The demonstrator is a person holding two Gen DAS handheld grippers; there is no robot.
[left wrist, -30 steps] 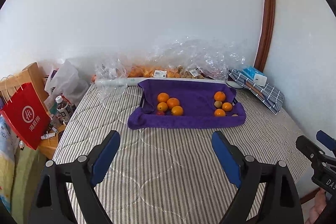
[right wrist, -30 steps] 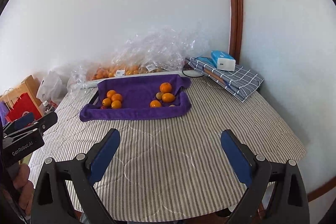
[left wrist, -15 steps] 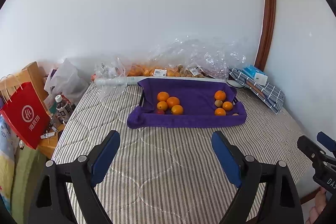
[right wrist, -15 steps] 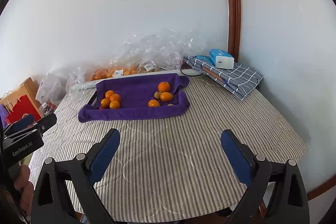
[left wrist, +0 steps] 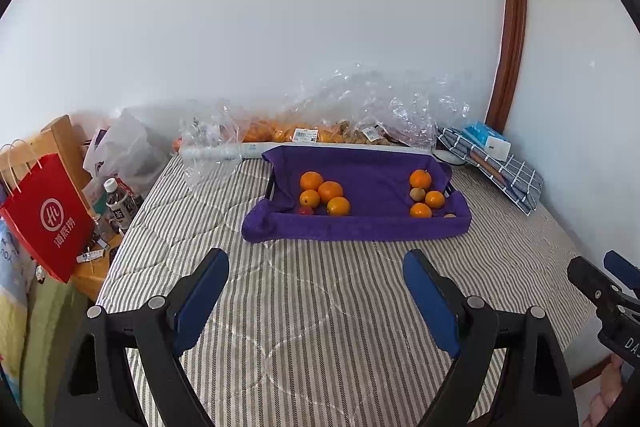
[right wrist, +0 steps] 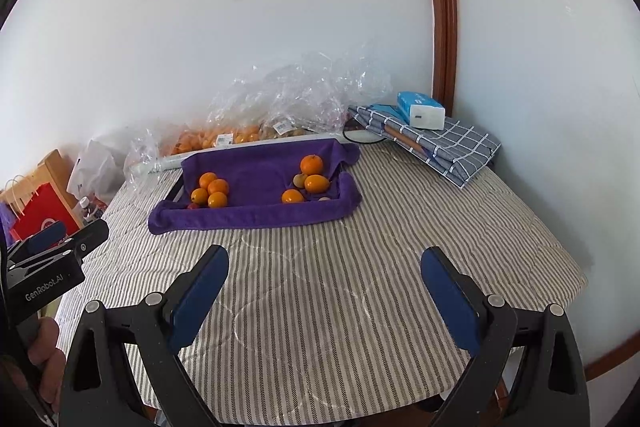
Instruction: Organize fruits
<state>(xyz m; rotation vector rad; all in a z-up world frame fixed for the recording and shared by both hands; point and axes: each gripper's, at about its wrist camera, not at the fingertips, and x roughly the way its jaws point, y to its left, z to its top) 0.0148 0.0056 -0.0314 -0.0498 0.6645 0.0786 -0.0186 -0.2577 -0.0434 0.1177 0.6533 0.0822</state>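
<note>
A tray lined with a purple towel sits at the far side of the striped quilt. Several oranges cluster at its left end beside a small red fruit. More oranges and a brownish fruit lie at its right end. My left gripper hangs open over the quilt, well short of the tray, nothing between its fingers. My right gripper is open and empty too, at about the same distance from the tray.
Clear plastic bags of oranges lie along the wall behind the tray. A folded checked cloth with a blue tissue pack fills the back right corner. Left of the quilt stand a red paper bag and a bottle.
</note>
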